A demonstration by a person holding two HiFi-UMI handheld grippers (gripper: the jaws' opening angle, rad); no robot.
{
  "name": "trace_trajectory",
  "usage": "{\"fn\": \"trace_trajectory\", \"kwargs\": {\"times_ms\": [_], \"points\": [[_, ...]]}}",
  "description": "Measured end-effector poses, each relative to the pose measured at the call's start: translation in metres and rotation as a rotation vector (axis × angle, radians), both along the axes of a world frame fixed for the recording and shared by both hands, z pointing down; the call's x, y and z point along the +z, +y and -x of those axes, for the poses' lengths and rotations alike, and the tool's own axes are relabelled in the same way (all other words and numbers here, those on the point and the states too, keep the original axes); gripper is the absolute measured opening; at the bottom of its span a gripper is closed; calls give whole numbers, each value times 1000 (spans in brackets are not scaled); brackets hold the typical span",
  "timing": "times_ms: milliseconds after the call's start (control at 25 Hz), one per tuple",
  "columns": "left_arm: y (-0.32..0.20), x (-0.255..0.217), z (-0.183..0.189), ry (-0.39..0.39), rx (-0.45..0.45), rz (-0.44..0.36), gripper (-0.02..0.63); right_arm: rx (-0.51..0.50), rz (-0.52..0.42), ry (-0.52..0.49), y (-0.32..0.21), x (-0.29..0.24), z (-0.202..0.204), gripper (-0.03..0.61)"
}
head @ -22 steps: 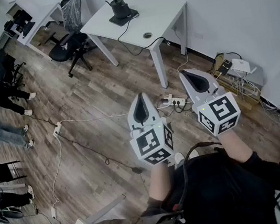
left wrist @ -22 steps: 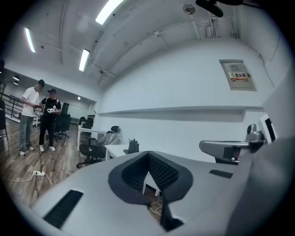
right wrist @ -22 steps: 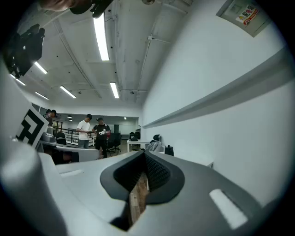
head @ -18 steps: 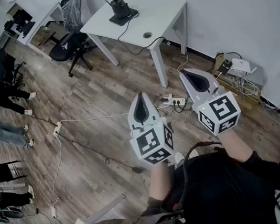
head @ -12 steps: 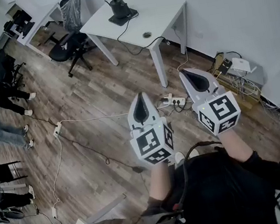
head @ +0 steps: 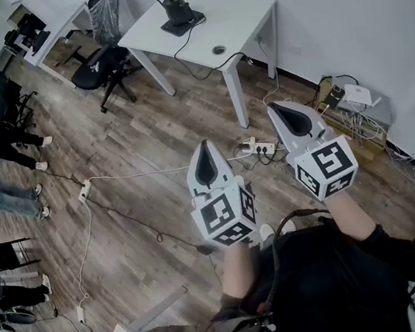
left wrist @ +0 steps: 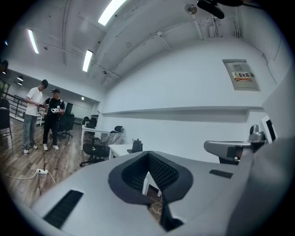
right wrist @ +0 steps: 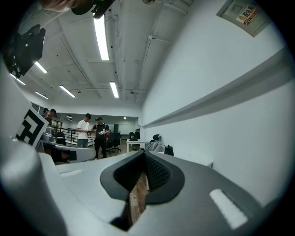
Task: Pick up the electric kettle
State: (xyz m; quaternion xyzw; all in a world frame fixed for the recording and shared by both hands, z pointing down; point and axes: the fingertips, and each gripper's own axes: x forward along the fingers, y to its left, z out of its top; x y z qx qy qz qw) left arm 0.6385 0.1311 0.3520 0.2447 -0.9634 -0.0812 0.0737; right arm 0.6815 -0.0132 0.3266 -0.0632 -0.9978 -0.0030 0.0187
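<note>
Person's left gripper (head: 206,152) and right gripper (head: 284,113) are held side by side above the wood floor (head: 134,150), each with jaws pressed together and nothing between them. Well beyond, the electric kettle (head: 177,8) stands on a white table (head: 242,17) near the wall.

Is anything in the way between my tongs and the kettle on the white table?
Nothing tall. Between the left tongs and right tongs, both shut and empty, and the kettle lies open wood floor. A power strip with cords lies by the table leg. The kettle sits toward the table's far side.
</note>
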Motion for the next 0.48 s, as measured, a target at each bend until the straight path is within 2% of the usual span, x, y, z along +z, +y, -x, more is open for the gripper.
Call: {"fn": "trace_trajectory", "kwargs": {"times_ms": [280, 480], "points": [[42, 4, 12, 18, -64, -18, 0, 21, 1, -1, 5, -1, 8, 0], [66, 10, 25, 31, -74, -8, 0, 24, 0, 17, 21, 6, 25, 0]]}}
